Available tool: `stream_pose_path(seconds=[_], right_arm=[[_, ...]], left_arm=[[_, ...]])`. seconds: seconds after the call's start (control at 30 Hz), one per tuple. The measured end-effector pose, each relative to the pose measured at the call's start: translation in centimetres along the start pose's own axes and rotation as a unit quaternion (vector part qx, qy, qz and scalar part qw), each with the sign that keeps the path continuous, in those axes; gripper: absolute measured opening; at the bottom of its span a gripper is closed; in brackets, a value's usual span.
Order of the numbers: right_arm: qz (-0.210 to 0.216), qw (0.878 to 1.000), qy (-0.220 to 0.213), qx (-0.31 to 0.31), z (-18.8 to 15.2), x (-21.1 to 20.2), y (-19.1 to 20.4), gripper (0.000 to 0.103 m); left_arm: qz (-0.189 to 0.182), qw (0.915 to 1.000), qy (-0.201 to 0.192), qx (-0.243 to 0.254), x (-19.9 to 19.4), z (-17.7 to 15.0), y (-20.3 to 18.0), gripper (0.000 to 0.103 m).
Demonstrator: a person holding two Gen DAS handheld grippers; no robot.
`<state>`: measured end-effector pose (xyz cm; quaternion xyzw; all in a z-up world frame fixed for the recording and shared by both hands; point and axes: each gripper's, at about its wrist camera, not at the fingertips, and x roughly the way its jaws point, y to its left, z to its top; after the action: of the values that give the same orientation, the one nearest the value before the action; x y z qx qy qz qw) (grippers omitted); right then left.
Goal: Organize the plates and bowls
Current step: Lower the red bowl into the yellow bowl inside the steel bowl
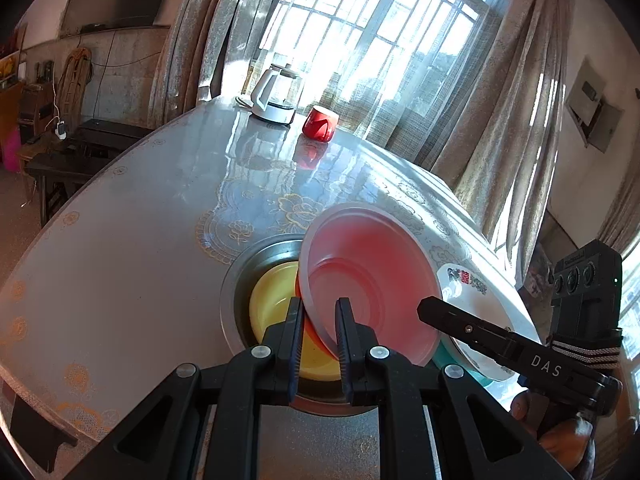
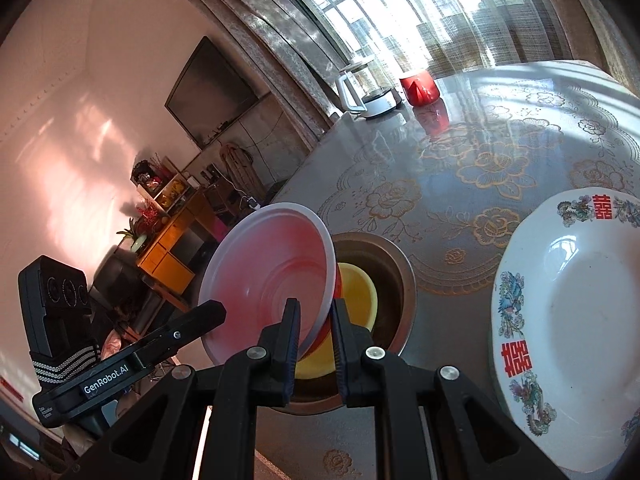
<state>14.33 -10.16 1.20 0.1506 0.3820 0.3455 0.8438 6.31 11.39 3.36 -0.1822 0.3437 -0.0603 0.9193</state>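
Observation:
A translucent pink plastic bowl [image 1: 372, 280] is held tilted above a yellow bowl [image 1: 272, 300] that sits in a metal basin [image 1: 232, 280]. My left gripper [image 1: 319, 316] is shut on the pink bowl's near rim. My right gripper [image 2: 315, 316] is shut on the rim of the same pink bowl [image 2: 272, 264], with the yellow bowl [image 2: 360, 292] in the basin [image 2: 400, 264] behind it. An orange-red bowl edge shows under the pink one. A white plate with red characters [image 2: 572, 320] lies right of the basin; it also shows in the left wrist view [image 1: 480, 300].
A white-based glass kettle [image 1: 276, 96] and a red cup [image 1: 320, 122] stand at the table's far side by the curtained window. The round table [image 1: 120, 260] has a glossy floral cover. Dark benches and a cabinet stand off the table's left.

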Motion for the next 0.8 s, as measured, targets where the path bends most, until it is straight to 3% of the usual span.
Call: stream_pose_path(seconds=[0.47, 0.8], right_arm=[[-0.029, 0.999, 0.042, 0.002, -0.9, 2.7, -0.5, 0.015], [-0.063, 0.997, 0.044, -0.009, -1.2, 3.0, -0.7, 0.018]], left_arm=[[0.026, 0.9989, 0.034, -0.018, 2.6, -0.9, 1.6, 0.016], [0.038, 0.998, 0.049, -0.012, 4.0, -1.3, 2.0, 0.016]])
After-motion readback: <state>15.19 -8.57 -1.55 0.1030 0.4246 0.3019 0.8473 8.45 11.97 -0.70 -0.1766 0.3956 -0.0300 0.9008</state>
